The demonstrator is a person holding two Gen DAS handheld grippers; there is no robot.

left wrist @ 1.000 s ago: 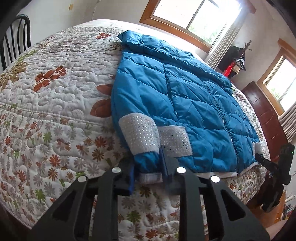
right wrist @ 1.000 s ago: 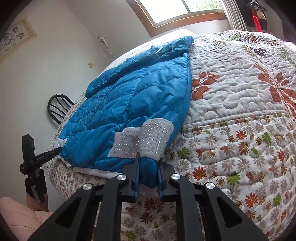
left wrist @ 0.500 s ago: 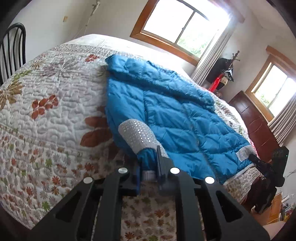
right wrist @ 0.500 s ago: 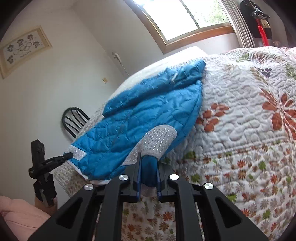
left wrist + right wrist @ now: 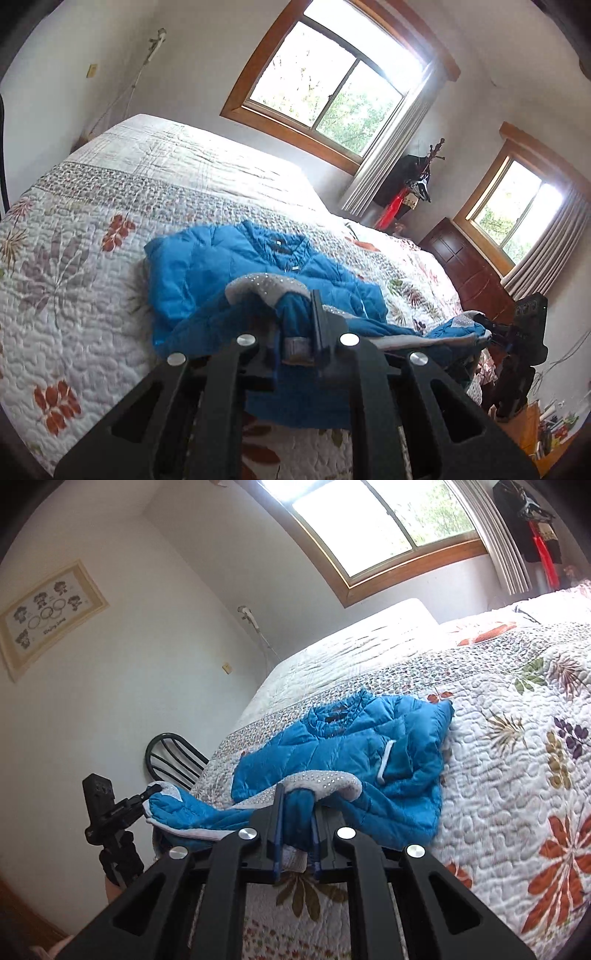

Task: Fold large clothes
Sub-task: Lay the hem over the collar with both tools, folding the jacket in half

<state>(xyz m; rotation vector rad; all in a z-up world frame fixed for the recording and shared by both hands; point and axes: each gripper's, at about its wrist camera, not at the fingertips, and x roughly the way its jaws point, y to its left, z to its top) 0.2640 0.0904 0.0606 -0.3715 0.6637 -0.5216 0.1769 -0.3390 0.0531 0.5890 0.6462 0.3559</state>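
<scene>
Left wrist view showed the left gripper [image 5: 295, 332] clamped on a hem corner of the blue jacket [image 5: 207, 266], its fingers [image 5: 319, 325] pressed tight with blue cloth and a strip of white lining bunched between them. In the right wrist view, the right gripper [image 5: 297, 816] gripped the opposite hem corner the same way, fingers [image 5: 277, 812] closed on a thick wad of padding. Each corner sat just below a grey band [image 5: 325, 779] studded with small sparkles.

The jacket lay on the quilt [image 5: 74, 302] of the bed, collar end flat toward the far side, while the near hem hung raised off the quilt between the two grippers, sagging in the middle. The hem was not yet laid over the collar, so the fold looked about half made.

The jacket appeared to be a quilted puffer: soft, light for its bulk, springy. Its shell looked smooth and probably slick, so a shallow pinch could slip; a deep bite taking in shell, padding and lining together, as both grippers had, seemed the safer hold. Holding at the two hem corners kept the edge spread and should let it come down square. Padding like this would likely puff back, so the fold might need pressing flat once laid. The slack middle could crease or drag unless both corners were kept well apart.
</scene>
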